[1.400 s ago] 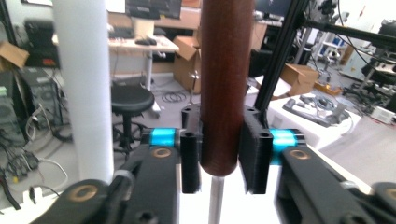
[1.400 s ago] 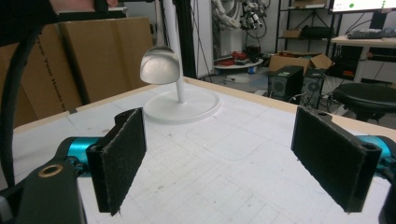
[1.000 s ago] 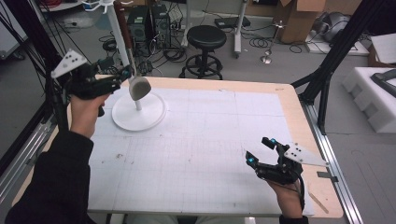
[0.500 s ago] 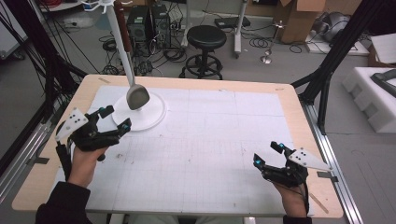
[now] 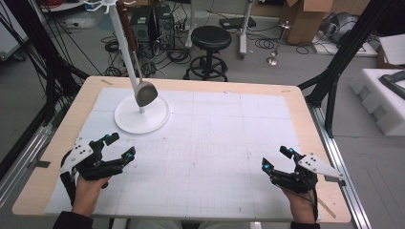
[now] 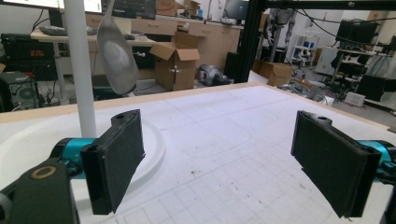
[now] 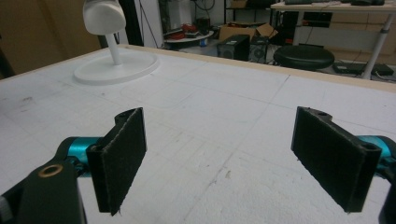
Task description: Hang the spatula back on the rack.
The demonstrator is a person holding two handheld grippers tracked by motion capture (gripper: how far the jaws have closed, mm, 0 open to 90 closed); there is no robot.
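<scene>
left gripper (image 5: 120, 146) lowered, empty | ladle (image 5: 144, 93) handle top cut off

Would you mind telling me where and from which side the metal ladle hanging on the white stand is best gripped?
Probably on the thin metal shaft just above the bowl of the metal ladle, coming in level from the table's near side. The ladle hangs from a hook on the white stand, its handle close along the pole, so a sideways approach risks hitting the pole. The bowl looks round and likely slippery.

Silver ladle (image 5: 145, 92); white stand (image 5: 142, 115); gridded mat (image 5: 229, 143)
</scene>
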